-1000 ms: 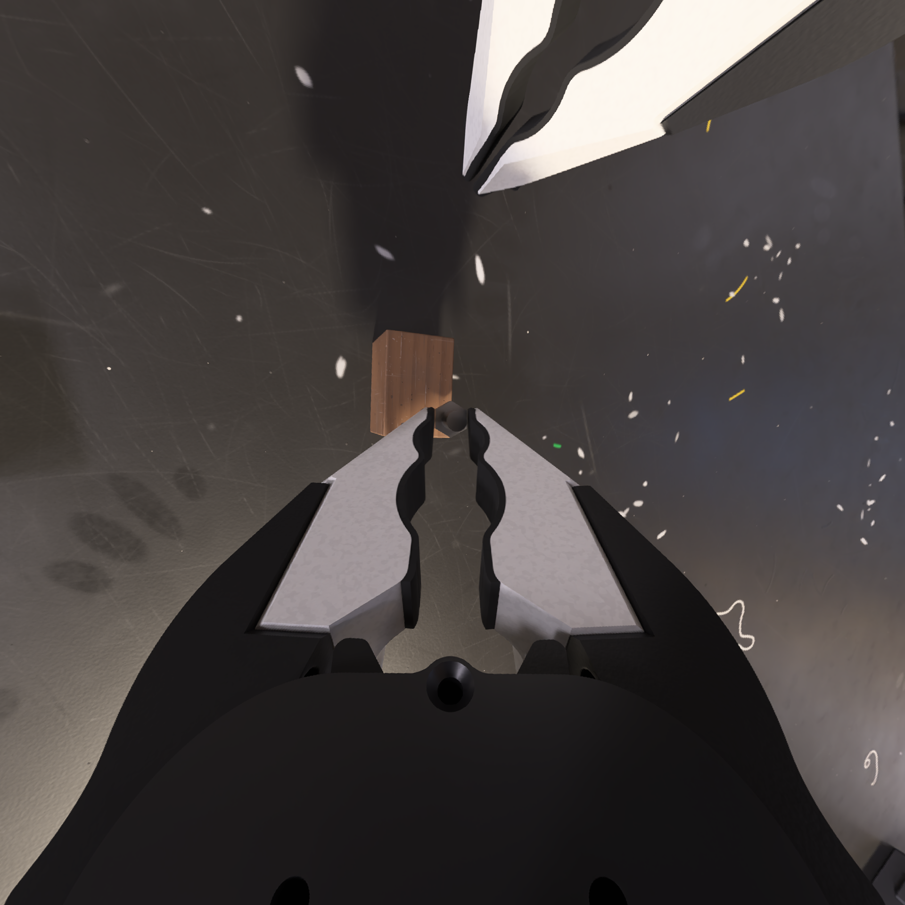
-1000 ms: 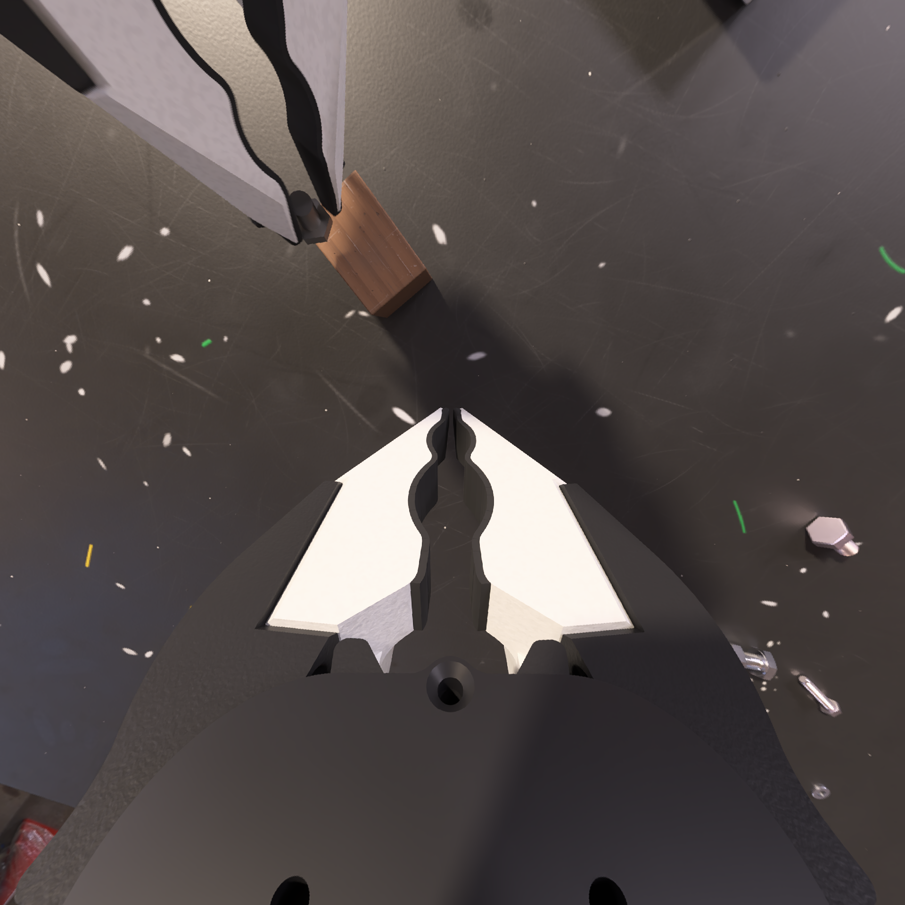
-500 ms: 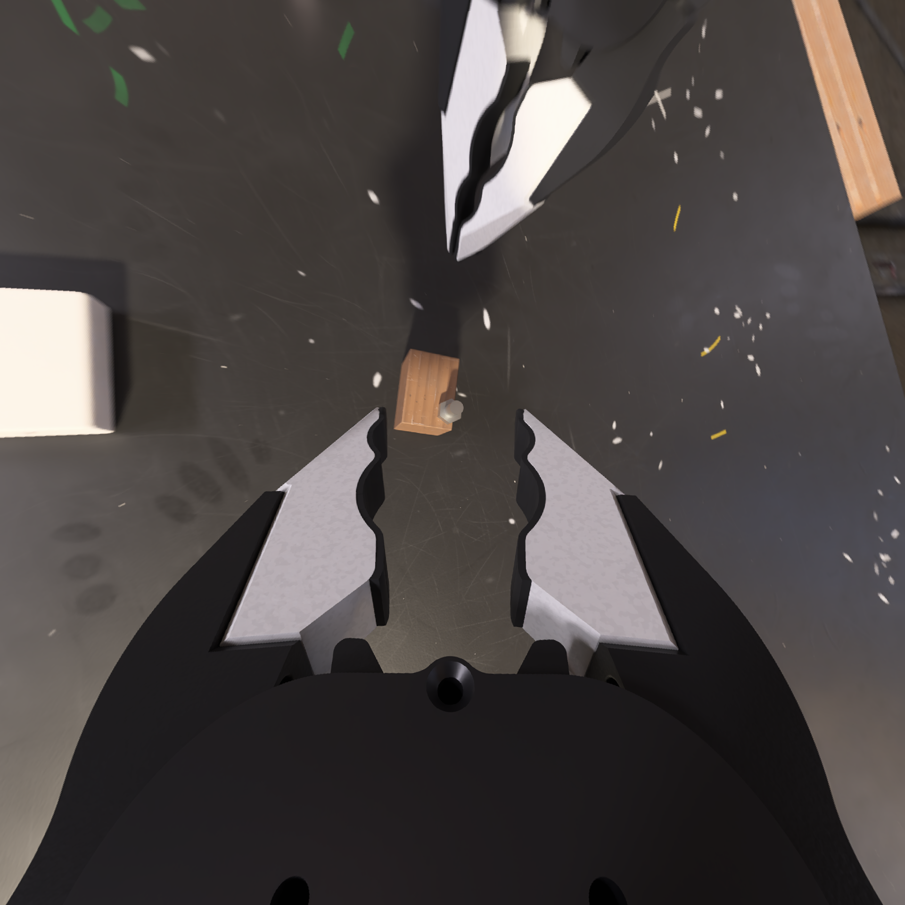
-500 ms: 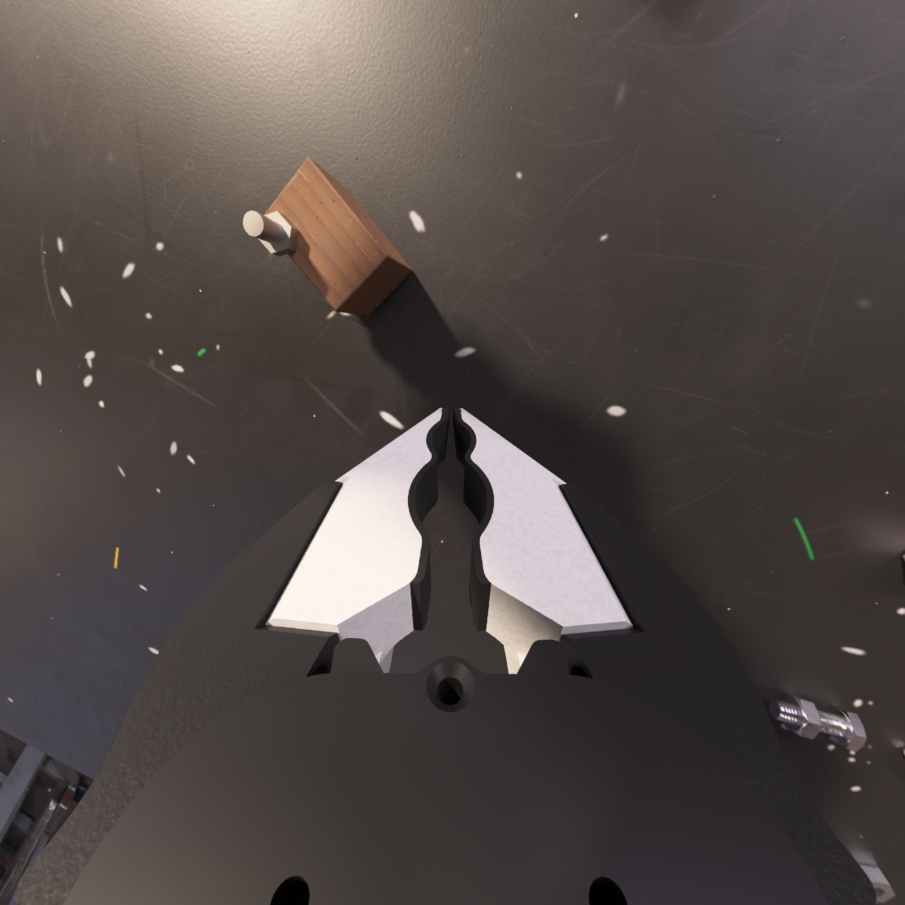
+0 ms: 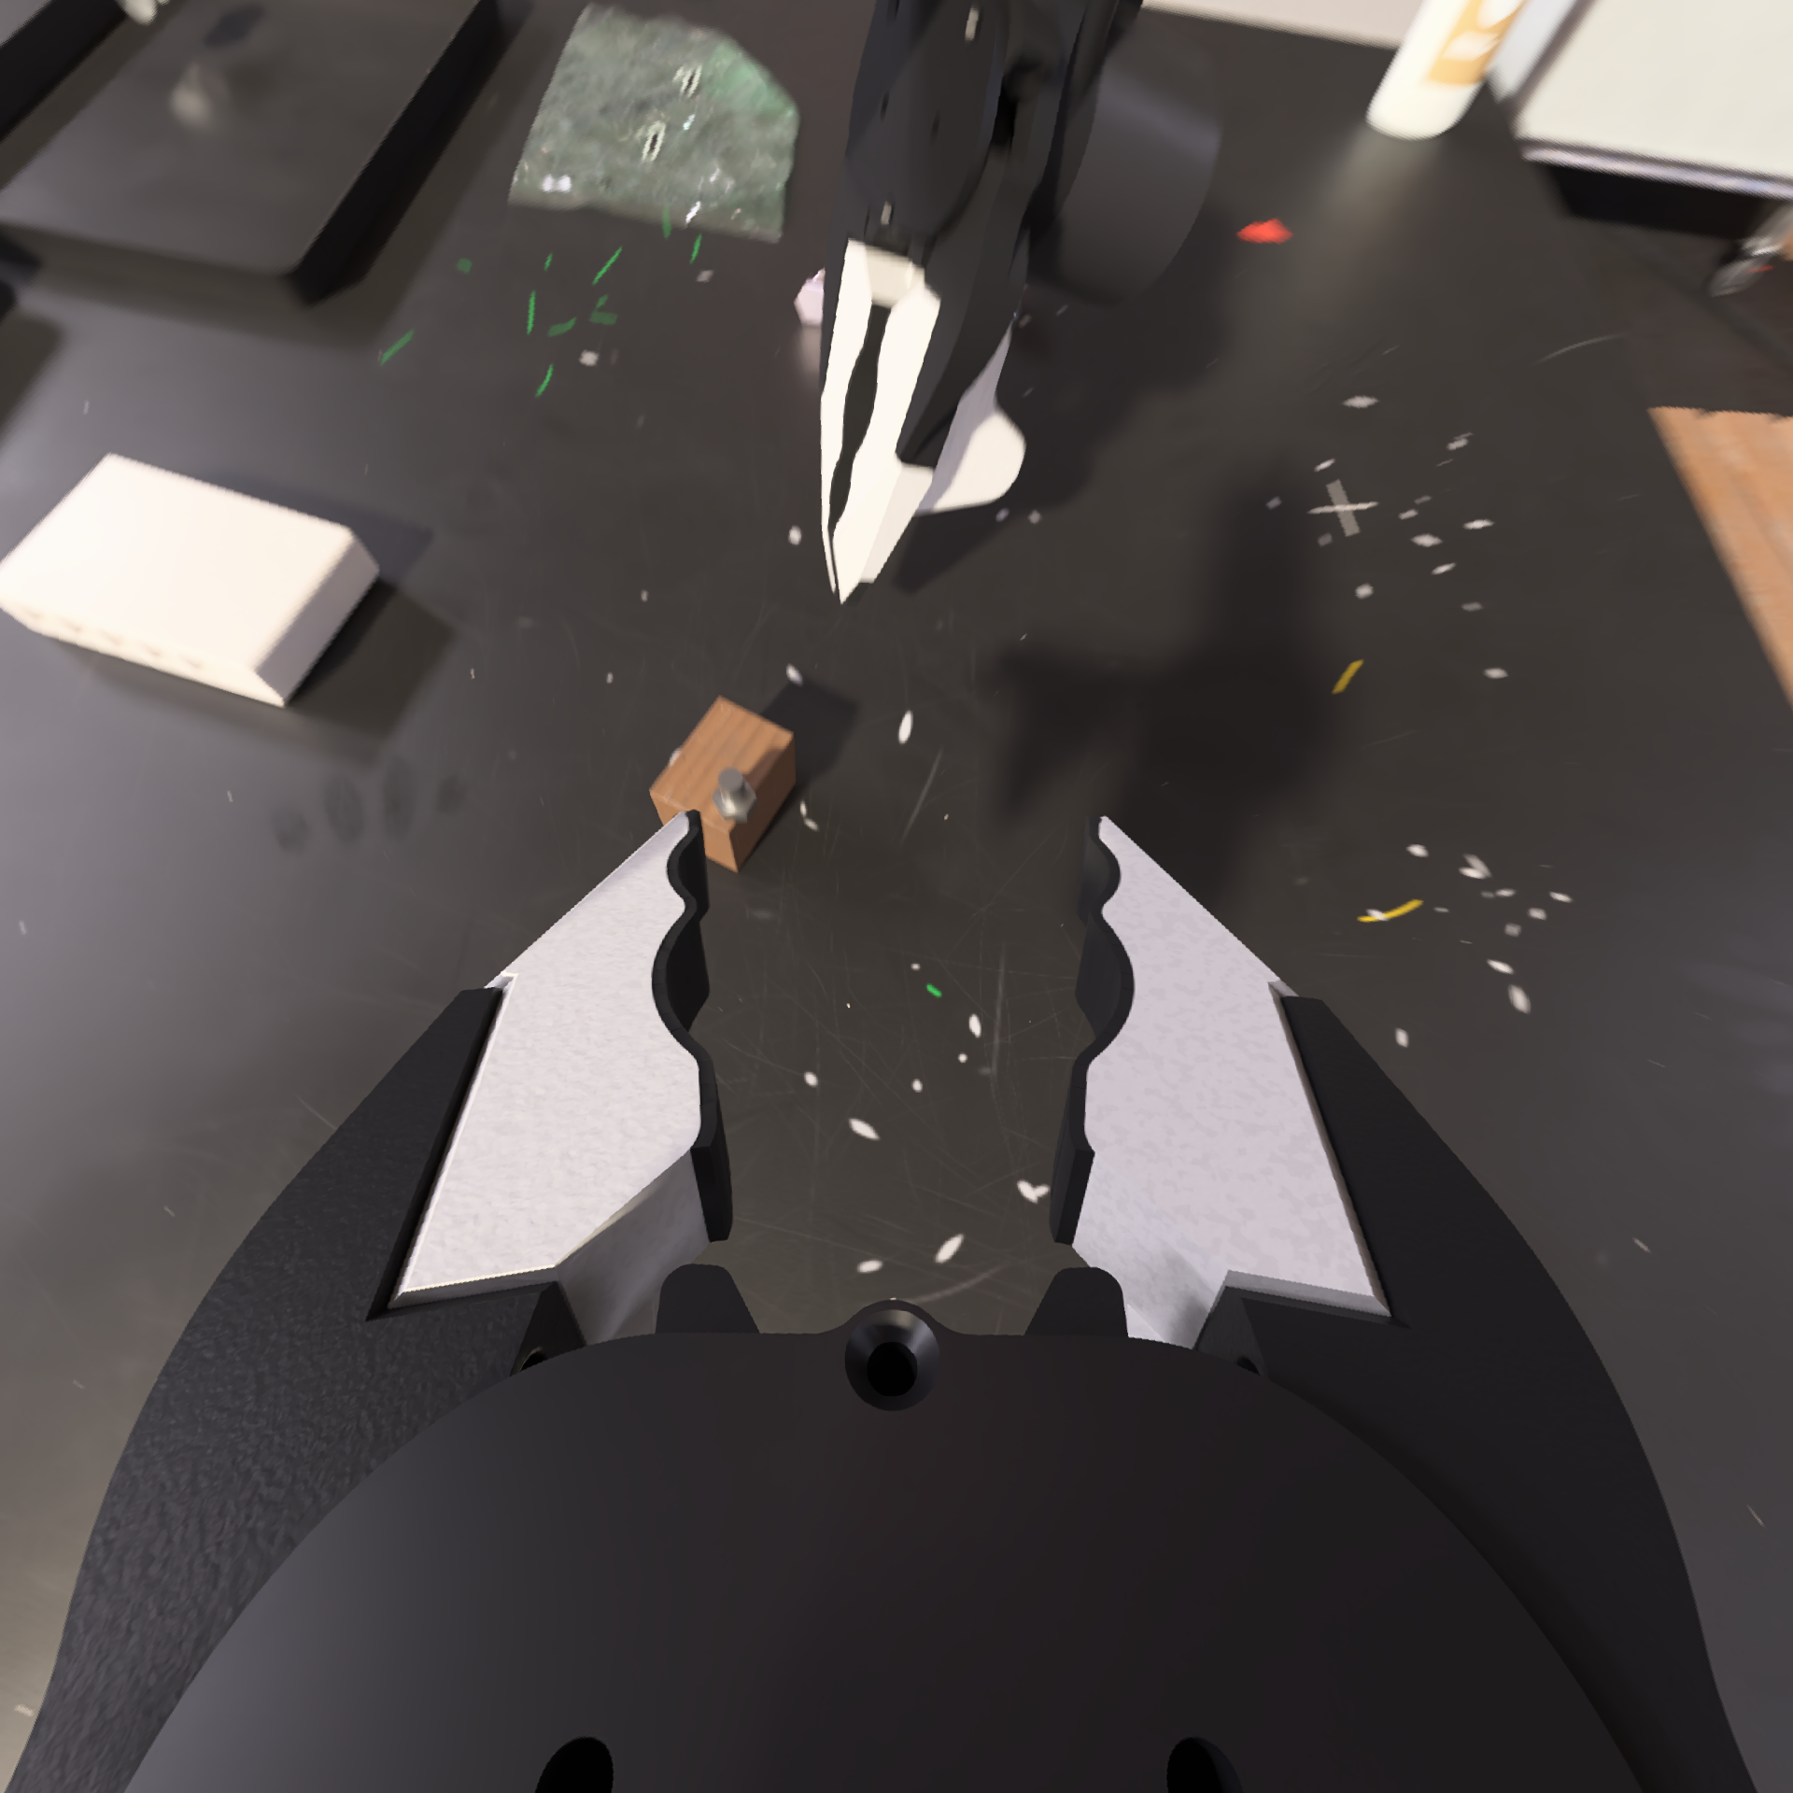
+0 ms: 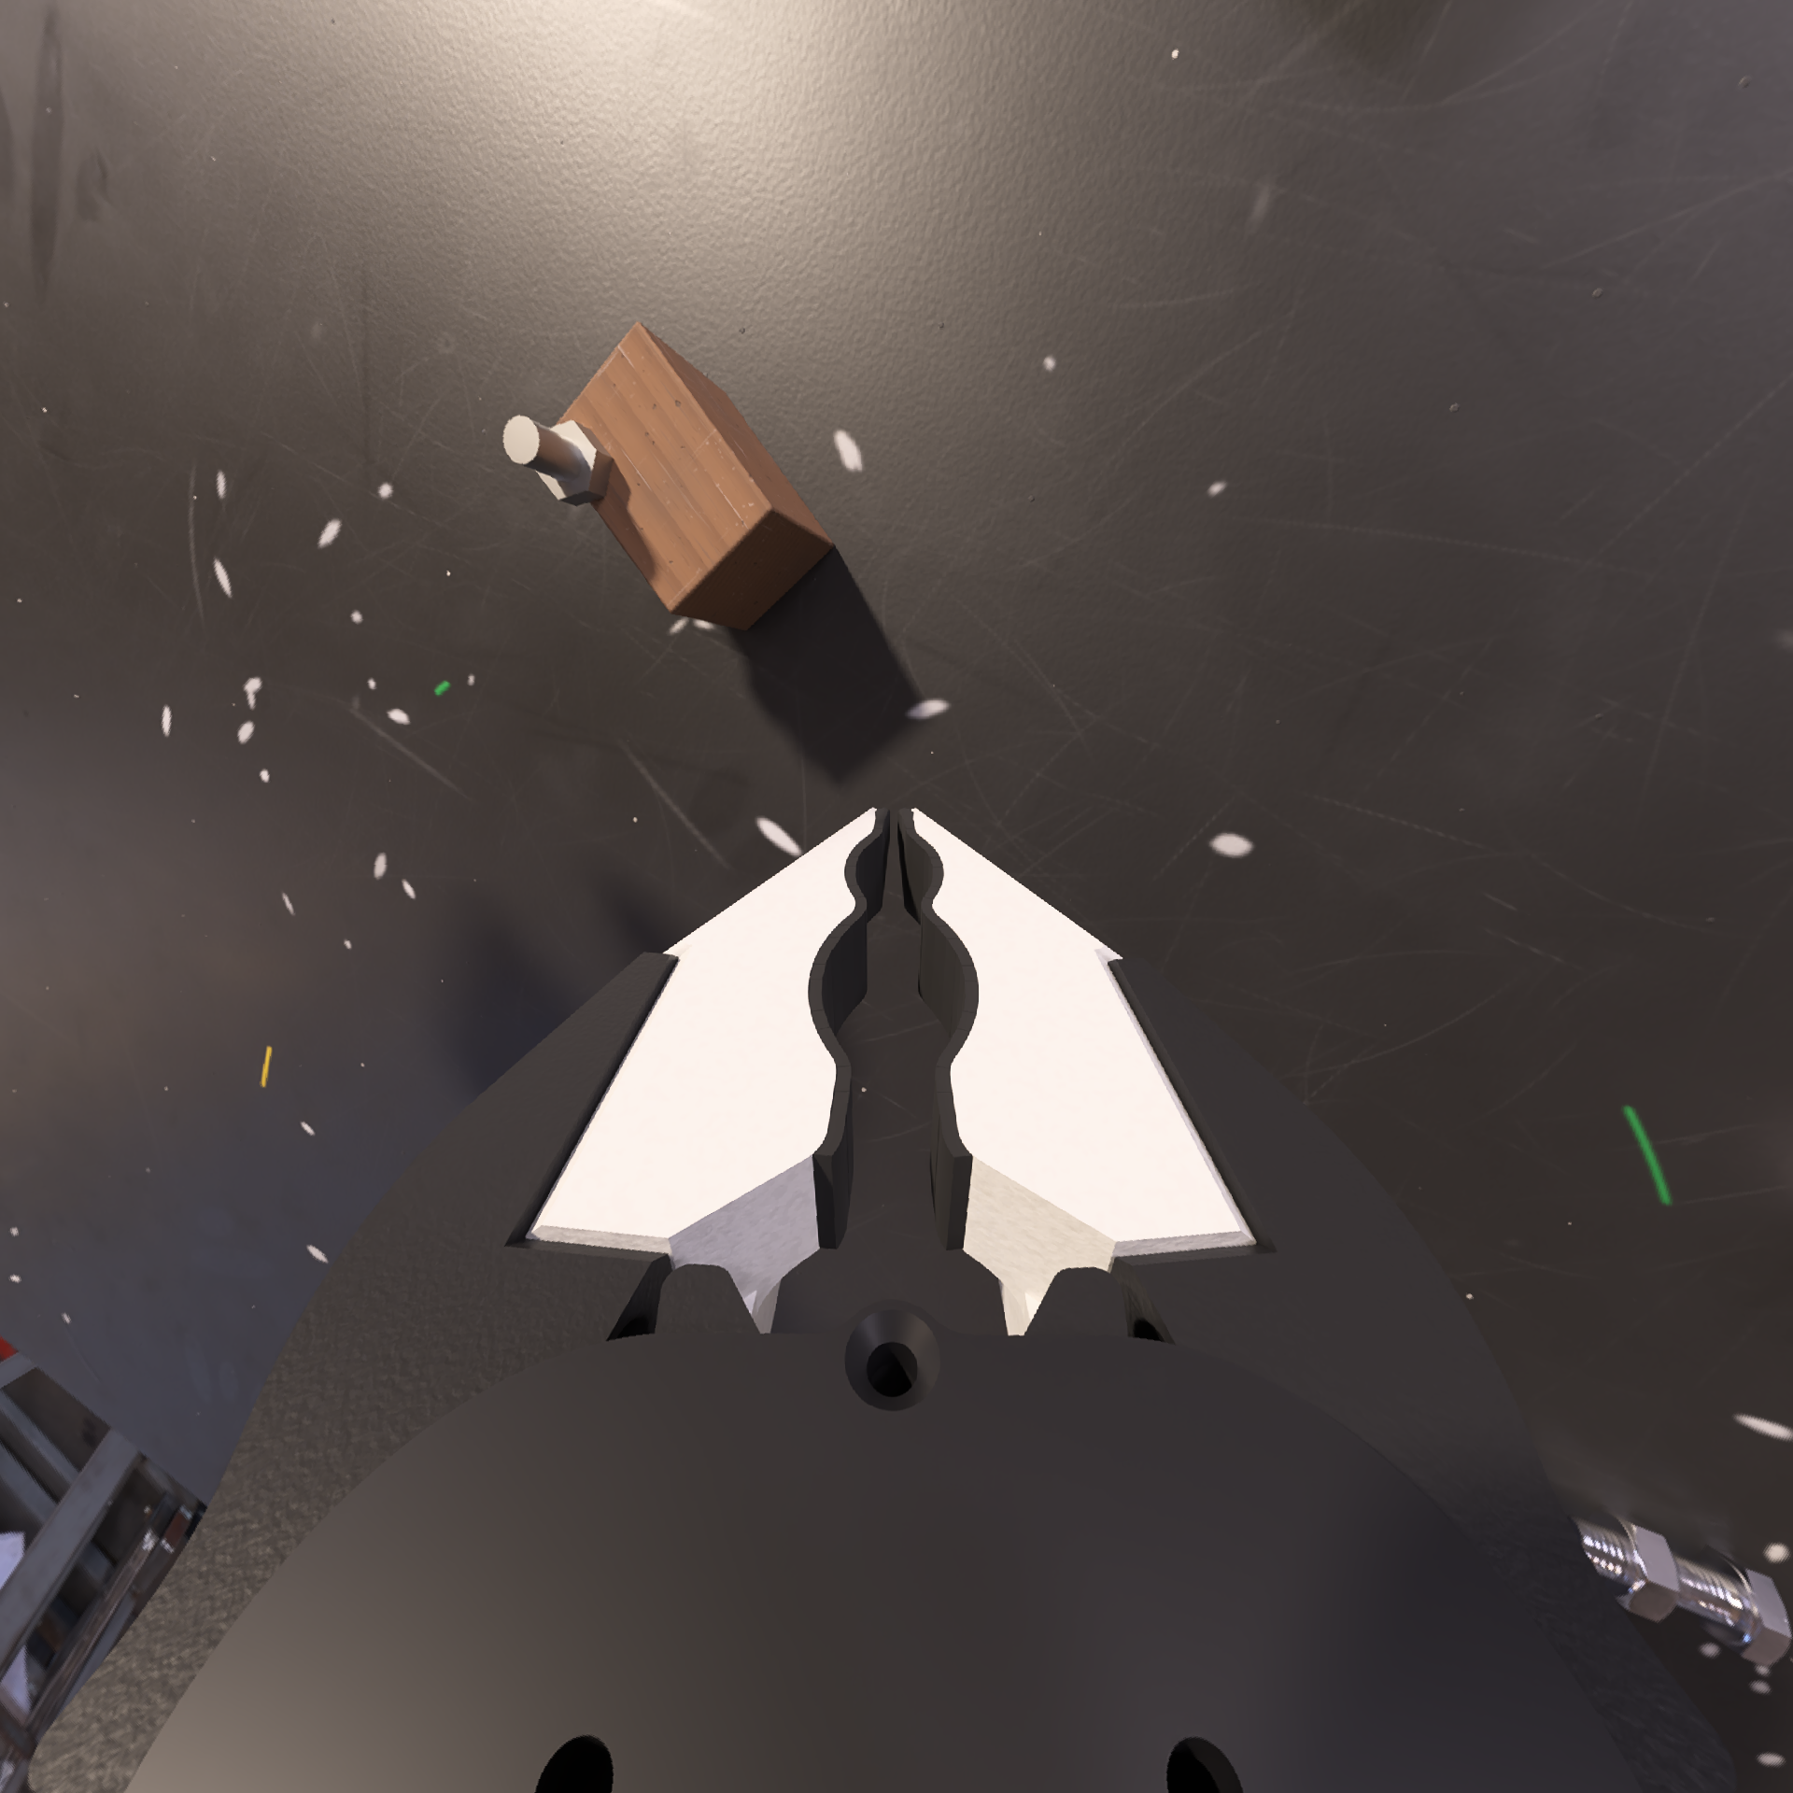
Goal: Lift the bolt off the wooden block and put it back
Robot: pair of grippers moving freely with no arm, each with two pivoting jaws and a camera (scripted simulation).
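Dim overall; wooden block [image 6: 699, 485] casts a sharp shadow; far background blurs.

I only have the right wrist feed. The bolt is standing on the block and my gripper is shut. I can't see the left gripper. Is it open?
Observer: Yes. The left wrist view shows the left gripper open, jaws wide apart, with nothing between them.
Operator: Is it lined up on the block?
Observer: No. The wooden block shows just past its left fingertip, left of the gap. The bolt stands upright on top, and neither finger touches it.
Operator: Is anything else on that side?
Observer: A white box lies further left of the block, well apart from it.
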